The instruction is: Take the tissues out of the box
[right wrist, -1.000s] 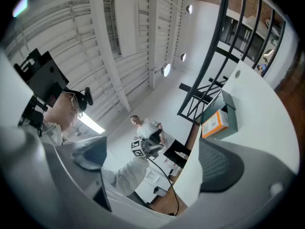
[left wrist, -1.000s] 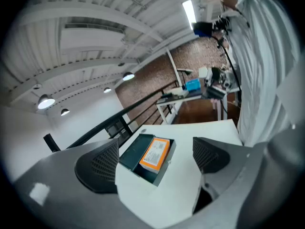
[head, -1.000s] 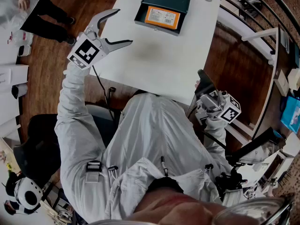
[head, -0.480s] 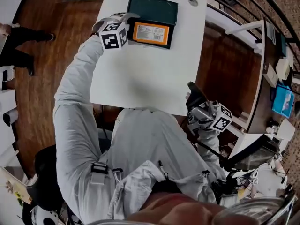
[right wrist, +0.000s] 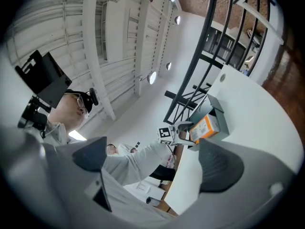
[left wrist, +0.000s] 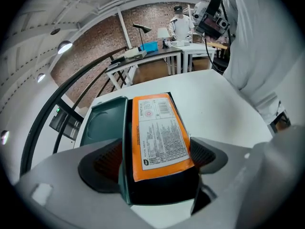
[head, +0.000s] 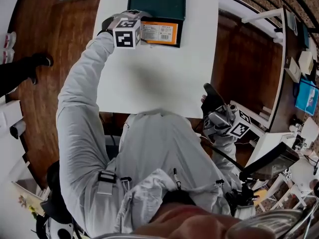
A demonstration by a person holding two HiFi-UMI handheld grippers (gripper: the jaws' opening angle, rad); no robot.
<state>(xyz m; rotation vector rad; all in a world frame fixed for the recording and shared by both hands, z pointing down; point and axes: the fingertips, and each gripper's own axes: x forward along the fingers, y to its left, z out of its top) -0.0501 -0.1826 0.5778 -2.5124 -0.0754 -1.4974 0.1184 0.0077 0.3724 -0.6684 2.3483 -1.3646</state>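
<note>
Left tongs (left wrist: 153, 157) closing, jaws straddling near end of open green box (left wrist: 102, 123) at far edge of table (head: 159, 78); orange tissue pack (left wrist: 159, 132) between pads, not yet pinched. Right tongs (right wrist: 155, 159) spread, empty, near right.

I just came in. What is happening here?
A person holds a gripper in each hand. The left gripper reaches over the white table, and its jaws are closing around the orange tissue pack in the open dark green box; they do not grip it yet. The right gripper is open and empty, off the table.
</note>
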